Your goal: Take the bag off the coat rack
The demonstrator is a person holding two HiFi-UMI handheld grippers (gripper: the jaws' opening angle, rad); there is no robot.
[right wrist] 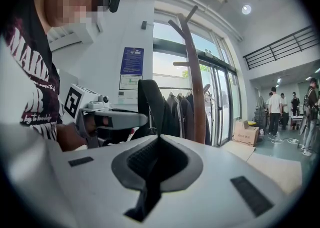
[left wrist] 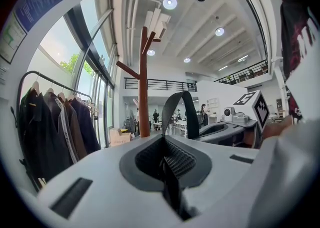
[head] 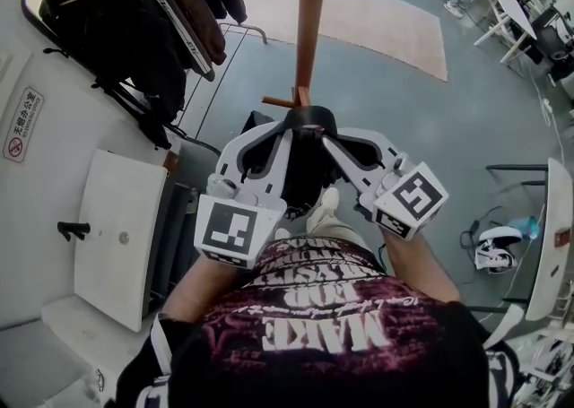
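The left gripper (left wrist: 165,157) and right gripper (right wrist: 157,144) are each clamping the bag's black strap (left wrist: 189,117), just beside the coat rack (head: 312,12). The bag (head: 305,177) is hanging between them.

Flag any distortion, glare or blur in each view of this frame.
Head view: evenly lit, sharp, mild bending at the edges. Left gripper view: heavy fisheye, dark corners, ceiling light flares, bag strap blurs near the jaws. Right gripper view: same fisheye, window washed out.
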